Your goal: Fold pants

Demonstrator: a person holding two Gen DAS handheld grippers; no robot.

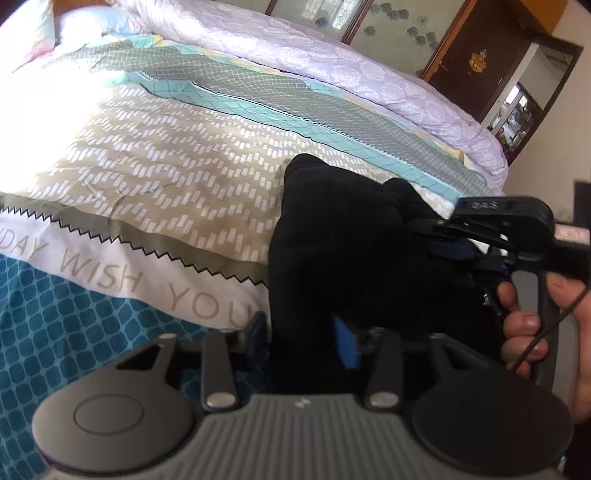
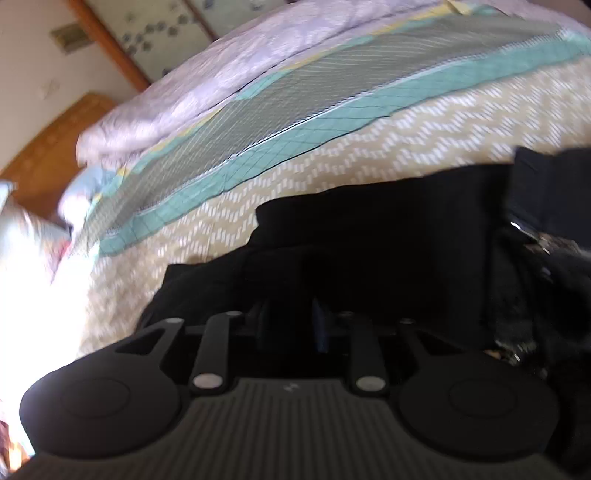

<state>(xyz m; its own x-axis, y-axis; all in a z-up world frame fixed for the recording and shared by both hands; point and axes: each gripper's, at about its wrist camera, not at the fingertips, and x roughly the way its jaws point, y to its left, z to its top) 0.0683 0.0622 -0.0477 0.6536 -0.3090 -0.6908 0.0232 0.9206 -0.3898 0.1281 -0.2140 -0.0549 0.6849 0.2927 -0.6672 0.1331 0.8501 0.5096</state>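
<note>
Black pants lie bunched on the patterned bed cover. In the left wrist view the cloth fills the gap of my left gripper, whose blue-padded fingers stand apart around it. My right gripper comes in from the right, held by a hand, with its fingers reaching into the same bunch. In the right wrist view the pants spread dark in front of the right gripper. Its fingers are parted and the fabric hides their tips.
A lilac quilt is heaped along the far side of the bed. A pillow lies at the far left. A dark wooden door stands behind. The wooden headboard shows in the right wrist view.
</note>
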